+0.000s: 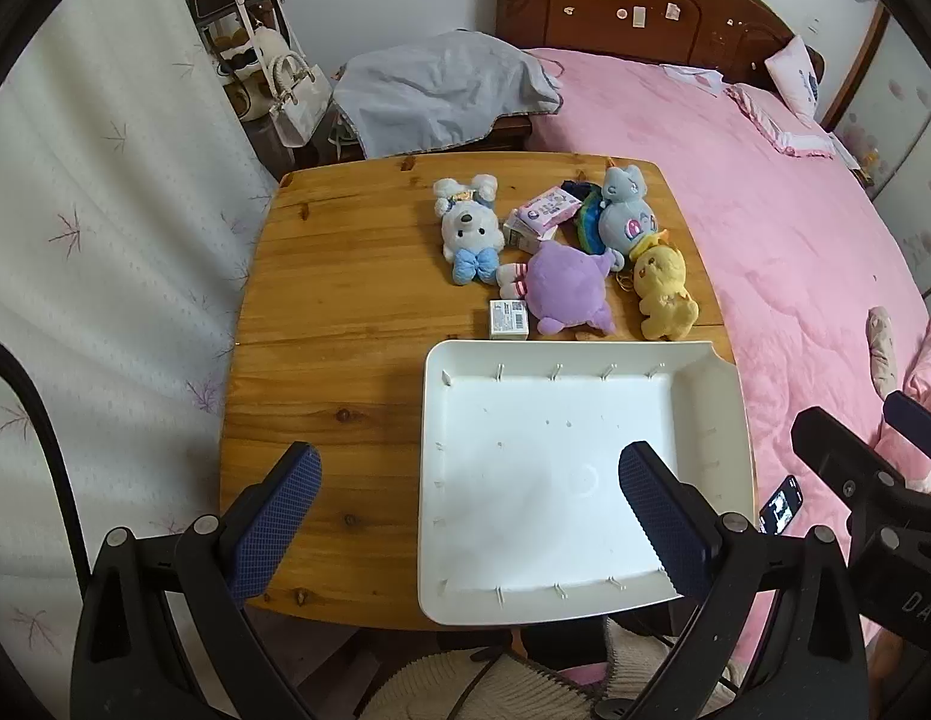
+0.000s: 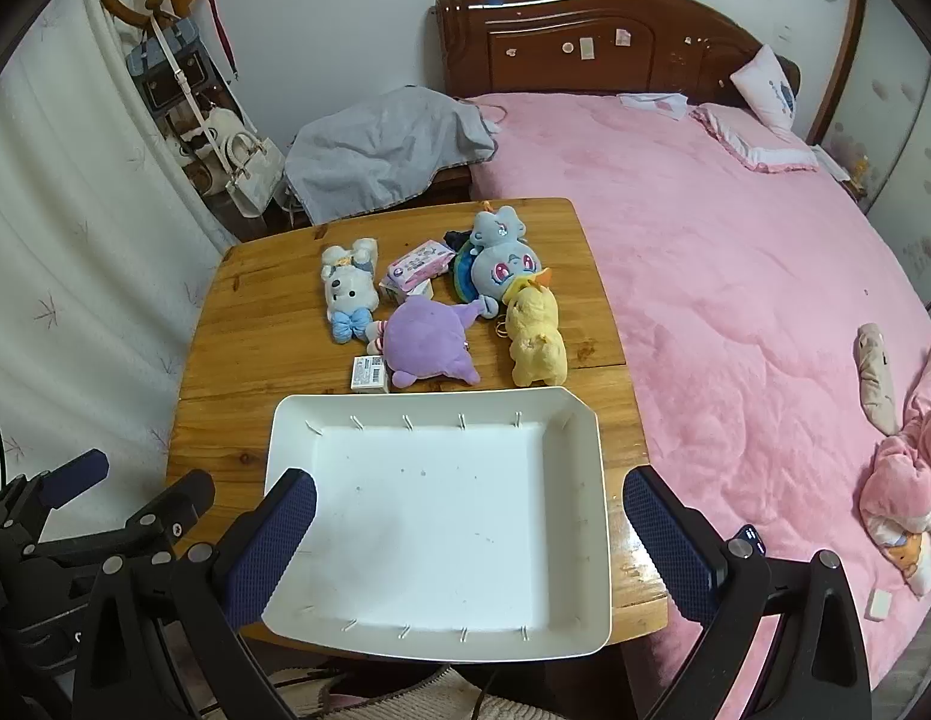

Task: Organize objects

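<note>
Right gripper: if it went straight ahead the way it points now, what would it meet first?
Probably the white tray: the open right gripper hangs above its bare floor, aimed forward and down. On a flatter line it would pass over the far rim to the purple plush. Depth is unclear.

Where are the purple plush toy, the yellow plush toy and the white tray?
purple plush toy (image 2: 428, 336): right wrist view, middle of its rounded back.
yellow plush toy (image 2: 534, 333): right wrist view, on its body.
white tray (image 2: 441, 516): right wrist view, bare floor of the tray.
</note>
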### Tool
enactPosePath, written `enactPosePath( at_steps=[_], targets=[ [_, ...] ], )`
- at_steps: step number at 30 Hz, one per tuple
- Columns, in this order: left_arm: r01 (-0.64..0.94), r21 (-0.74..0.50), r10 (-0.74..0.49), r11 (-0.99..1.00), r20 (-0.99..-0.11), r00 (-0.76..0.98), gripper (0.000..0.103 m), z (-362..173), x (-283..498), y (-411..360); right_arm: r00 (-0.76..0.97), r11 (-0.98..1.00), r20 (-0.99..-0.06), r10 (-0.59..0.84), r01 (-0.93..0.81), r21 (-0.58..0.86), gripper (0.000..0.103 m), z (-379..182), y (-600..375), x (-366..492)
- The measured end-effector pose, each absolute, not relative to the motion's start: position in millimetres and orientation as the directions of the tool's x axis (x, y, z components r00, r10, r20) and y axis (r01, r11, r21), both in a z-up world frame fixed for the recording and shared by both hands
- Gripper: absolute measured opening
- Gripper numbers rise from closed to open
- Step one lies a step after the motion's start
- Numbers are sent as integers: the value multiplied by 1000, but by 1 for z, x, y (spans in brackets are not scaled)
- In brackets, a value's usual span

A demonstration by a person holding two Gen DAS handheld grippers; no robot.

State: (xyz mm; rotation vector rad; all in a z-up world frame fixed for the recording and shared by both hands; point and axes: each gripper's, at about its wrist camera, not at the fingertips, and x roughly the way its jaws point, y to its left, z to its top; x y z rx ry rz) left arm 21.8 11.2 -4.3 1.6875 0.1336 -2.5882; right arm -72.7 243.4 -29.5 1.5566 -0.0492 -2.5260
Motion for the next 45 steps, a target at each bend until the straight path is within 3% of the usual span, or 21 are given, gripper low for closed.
enactPosePath(
  at_steps=[45],
  targets=[
    [126,-84,19,-989,-895,-446,100,-4,32,6,-487,-995,-867,-100,70,76,103,-24,241,-56]
  ],
)
